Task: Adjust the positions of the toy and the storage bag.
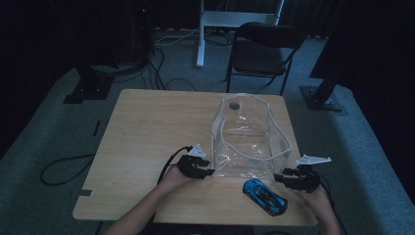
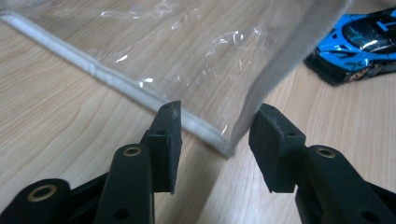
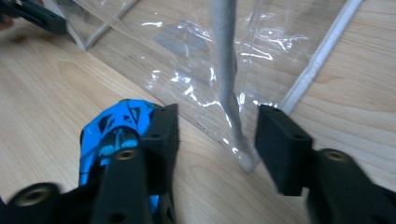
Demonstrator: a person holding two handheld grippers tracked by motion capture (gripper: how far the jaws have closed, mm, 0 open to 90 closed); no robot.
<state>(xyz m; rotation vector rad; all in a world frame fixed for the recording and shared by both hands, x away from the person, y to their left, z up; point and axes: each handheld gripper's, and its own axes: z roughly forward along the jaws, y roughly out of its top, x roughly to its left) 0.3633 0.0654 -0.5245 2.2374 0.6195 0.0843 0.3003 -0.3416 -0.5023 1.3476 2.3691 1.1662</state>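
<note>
A clear plastic pouch (image 1: 247, 139) with grey-white edge binding stands open on the wooden bench (image 1: 147, 132), its mouth turned toward the person's side, and a blue toy car (image 1: 264, 196) lies just in front of that mouth, apart from it. The left hand-held gripper (image 1: 208, 171) sits at the pouch's near left corner; in the left gripper view the bound corner (image 2: 229, 147) lies between the parted jaws, which do not press on it, so nothing is gripped. The right hand-held gripper (image 1: 280, 177) sits at the near right corner, beside the toy car; in the right gripper view its jaws likewise stand apart, with the upright binding strip (image 3: 226, 70) and the corner of the pouch between them and clear of both pads. The placement suggests that the two corners are flanked so the mouth can be spread or steadied, and that the toy car waits within easy reach for loading. The bench is pale wood grain, bare but for these things, with a small notch in its left edge. It stands on grey carpet in a dim room; a dark folding chair (image 1: 262, 51), a white frame leg (image 1: 199, 39) and loose black cables (image 1: 63, 169) lie beyond and beside it.
</note>
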